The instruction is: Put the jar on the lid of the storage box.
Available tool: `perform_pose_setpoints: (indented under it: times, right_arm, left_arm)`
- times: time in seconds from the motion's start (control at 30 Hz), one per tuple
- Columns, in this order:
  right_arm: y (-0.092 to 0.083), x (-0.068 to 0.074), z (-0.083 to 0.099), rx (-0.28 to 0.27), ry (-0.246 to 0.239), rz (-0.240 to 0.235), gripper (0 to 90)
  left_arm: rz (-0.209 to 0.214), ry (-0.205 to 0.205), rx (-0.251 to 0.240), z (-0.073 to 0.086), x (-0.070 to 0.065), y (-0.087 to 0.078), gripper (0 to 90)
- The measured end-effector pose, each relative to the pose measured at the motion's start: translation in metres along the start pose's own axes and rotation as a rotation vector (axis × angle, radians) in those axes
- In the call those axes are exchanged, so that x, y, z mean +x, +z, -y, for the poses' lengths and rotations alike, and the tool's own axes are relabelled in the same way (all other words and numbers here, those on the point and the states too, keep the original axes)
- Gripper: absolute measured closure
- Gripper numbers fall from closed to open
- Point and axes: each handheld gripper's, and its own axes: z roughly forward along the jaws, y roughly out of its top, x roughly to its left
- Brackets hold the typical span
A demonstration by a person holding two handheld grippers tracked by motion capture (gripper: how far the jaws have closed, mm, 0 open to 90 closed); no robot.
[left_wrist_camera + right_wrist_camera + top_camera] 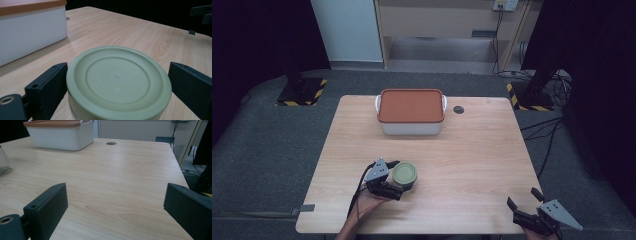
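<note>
High view: a light wood-grain tabletop carries a white rectangular container with an orange-brown lid and white side handles, standing toward 12 o'clock near the far edge. Just beside it at 3 o'clock, a small dark round grommet is set into the surface. Toward 7 o'clock from the table's centre stands a round jar with a pale green lid.

The left hand-held gripper, held in the person's left hand, is released: its black jaws are spread to either side of the jar. In the left gripper view the green lid sits between the two jaws; the left jaw is at or very near the rim, and a narrow gap shows at the right jaw. A faint embossed ring of lettering circles the lid's centre; it is too fine to read. The white container stands at 10 o'clock.

The right hand-held gripper is at the table's near right corner, at 5 o'clock, with jaws wide apart and nothing between them. In the right gripper view bare tabletop lies between the jaws and the white container stands at 11 o'clock. No brand marks or labels are legible on any object.
</note>
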Motion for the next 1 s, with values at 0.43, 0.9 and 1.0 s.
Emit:
perform_pose_setpoints:
  times: [0.43, 0.9, 1.0]
  right_arm:
    - [0.000, -0.001, 0.000, -0.002, 0.003, -0.004, 5.4]
    - [0.000, -0.002, 0.001, -0.005, 0.008, -0.006, 5.4]
    - [-0.001, -0.002, 0.001, -0.005, 0.008, -0.006, 5.4]
  left_arm:
    - [-0.001, 0.008, -0.008, 0.008, 0.002, 0.011, 6.7]
    - [-0.007, 0.046, -0.028, 0.013, -0.001, 0.013, 8.8]
    - [0.001, 0.035, -0.029, 0.014, 0.000, 0.013, 8.8]
